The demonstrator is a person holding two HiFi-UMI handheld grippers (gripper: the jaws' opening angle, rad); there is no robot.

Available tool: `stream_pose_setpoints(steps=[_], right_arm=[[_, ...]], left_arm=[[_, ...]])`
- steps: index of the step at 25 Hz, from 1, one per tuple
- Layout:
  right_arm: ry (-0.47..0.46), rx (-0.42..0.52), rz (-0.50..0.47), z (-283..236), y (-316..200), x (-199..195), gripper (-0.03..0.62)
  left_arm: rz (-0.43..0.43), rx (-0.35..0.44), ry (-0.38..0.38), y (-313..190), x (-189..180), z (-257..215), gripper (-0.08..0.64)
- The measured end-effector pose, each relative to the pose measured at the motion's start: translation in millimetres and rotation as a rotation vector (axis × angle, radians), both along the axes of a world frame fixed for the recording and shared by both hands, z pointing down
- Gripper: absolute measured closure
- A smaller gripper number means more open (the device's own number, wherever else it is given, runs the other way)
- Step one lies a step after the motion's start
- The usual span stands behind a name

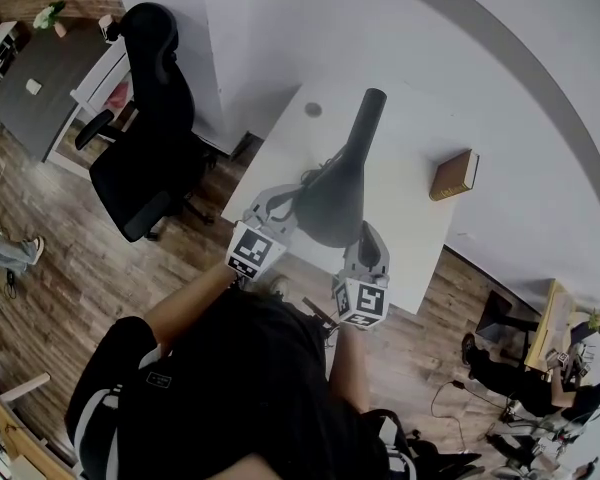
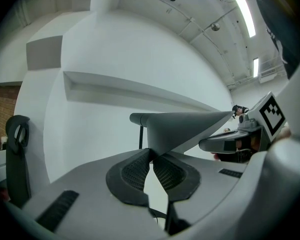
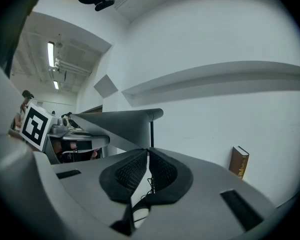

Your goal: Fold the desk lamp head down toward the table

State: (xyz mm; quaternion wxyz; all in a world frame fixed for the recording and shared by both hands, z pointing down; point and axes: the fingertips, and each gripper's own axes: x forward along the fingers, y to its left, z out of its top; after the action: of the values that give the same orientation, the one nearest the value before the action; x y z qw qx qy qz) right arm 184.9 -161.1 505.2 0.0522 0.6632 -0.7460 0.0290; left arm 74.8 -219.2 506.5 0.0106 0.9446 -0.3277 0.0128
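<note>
One grey lamp head (image 1: pixel 345 183) (image 2: pixel 185 126) (image 3: pixel 120 121) hung over the white desk (image 1: pixel 410 168), its narrow end pointing away from the person and its wide end towards them. It sat on a thin dark stem (image 2: pixel 141 136) (image 3: pixel 151 133). The left claw (image 1: pixel 285 206) (image 2: pixel 152 156) was clamped on the thin rim of the wide end, its pads almost together. The right claw (image 1: pixel 368 238) (image 3: pixel 147 154) pinched the same rim from the other side, just as tightly. A brown book (image 1: pixel 453 175) (image 3: pixel 238 161) stood well apart on the desk, to the lamp's right. A black chair (image 1: pixel 150 138) (image 2: pixel 16 154) stood on the wooden floor off the desk's left side.
</note>
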Motion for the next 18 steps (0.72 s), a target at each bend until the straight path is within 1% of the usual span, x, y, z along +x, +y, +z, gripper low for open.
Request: stream_pose_setpoints(steps=[4,11,14,18], right_arm=[[-0.004,-0.004,-0.002,2.3,0.3,1.1,0.568],[0.024,-0.023,-0.007,2.0,2.7,-0.6,0.562],[0.088,-0.049,-0.022,1.1,7.6,-4.0,0.544],[0.219,-0.065,-0.044,-5.3,15.7,-9.4,0.498]], left_arm=[[-0.001,-0.004,0.003,-0.1,0.8,1.8,0.515],[0.003,-0.006,0.003,0.8,0.0,1.5,0.515],[0.004,-0.006,0.005,0.5,-0.4,1.5,0.515],[0.007,-0.007,0.009,-0.5,1.2,0.9,0.515]])
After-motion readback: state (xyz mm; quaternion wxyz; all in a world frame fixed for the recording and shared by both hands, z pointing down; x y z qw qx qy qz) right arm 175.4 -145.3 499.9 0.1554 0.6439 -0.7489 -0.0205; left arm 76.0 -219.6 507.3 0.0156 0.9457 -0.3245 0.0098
